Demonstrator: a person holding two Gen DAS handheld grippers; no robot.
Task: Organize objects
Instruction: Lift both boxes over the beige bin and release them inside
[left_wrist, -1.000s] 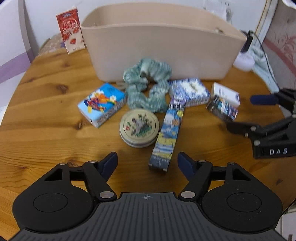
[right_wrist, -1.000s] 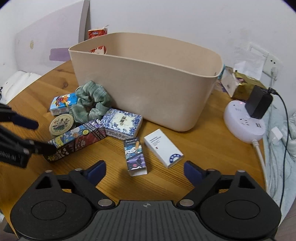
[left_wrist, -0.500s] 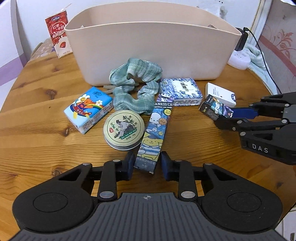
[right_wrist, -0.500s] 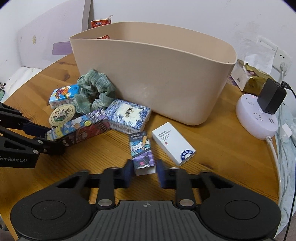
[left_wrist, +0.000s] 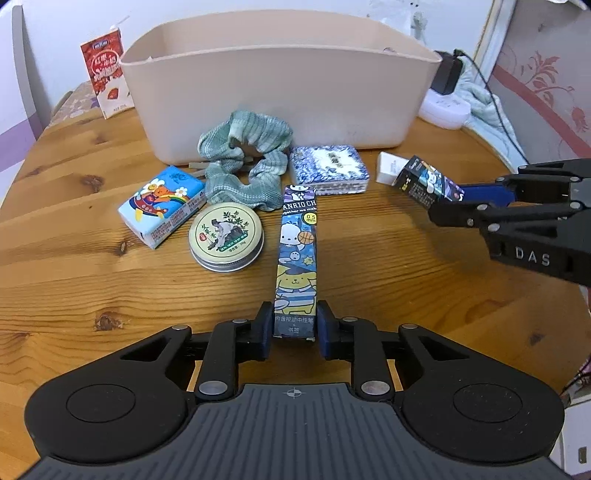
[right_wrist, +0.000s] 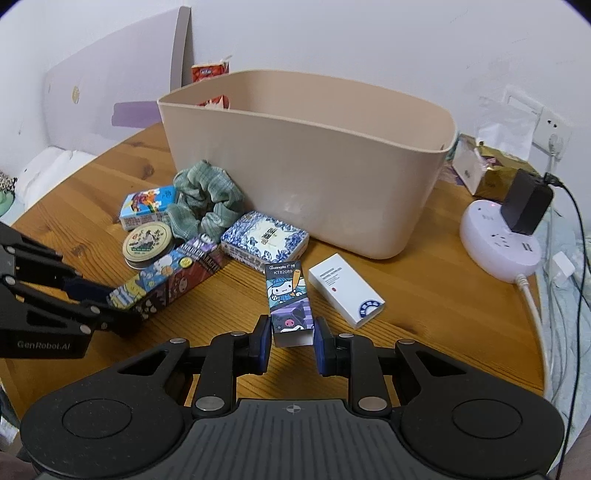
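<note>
My left gripper is shut on the near end of a long blue cartoon pen box, also seen from the side in the right wrist view. My right gripper is shut on a small dark cartoon box and holds it tilted above the table, as the left wrist view shows. A beige bin stands behind, open-topped. In front of it lie a green scrunchie, a round tin, a blue tissue pack, a blue-white patterned box and a white box.
A red milk carton stands left of the bin. A white power hub with a black plug and cables sits at the table's right edge, near small boxes. The round wooden table ends close on the right.
Both grippers closed from wide open onto their boxes. The right gripper has lifted the small dark box off the table. The long pen box now points straight at the bin.
</note>
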